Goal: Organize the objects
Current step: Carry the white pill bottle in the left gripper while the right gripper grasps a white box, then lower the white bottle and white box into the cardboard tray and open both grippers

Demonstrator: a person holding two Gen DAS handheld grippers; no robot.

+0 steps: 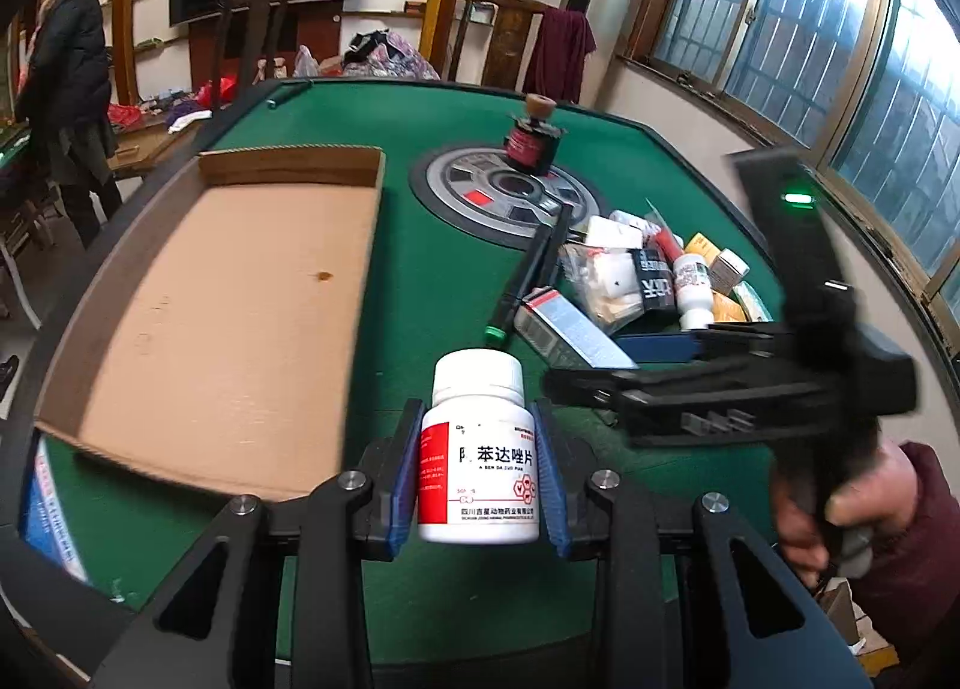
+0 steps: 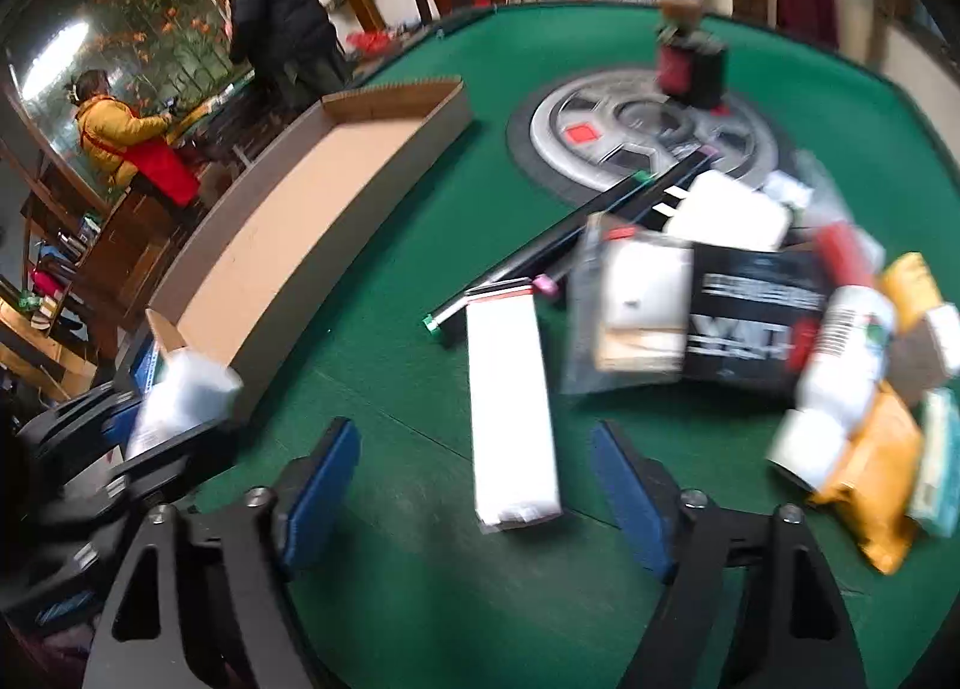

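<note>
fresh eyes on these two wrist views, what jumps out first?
The white pill bottle with a red label, clamped in the left gripper above the green table. Left of it, a long shallow cardboard tray with nothing visible inside. On the right side, a jumbled heap of boxes and bottles, with the right gripper open over a long white box.

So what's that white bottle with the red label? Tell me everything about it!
The white bottle looks like smooth plastic, with a white ribbed screw cap, closed. Its label is white with a red panel on one side, black Chinese writing and a small red honeycomb logo. It stands upright, lifted above the green table, squeezed between the blue pads of the left gripper. Only those pads touch it. The open cardboard tray lies beside it, to the left in the left wrist view.
</note>
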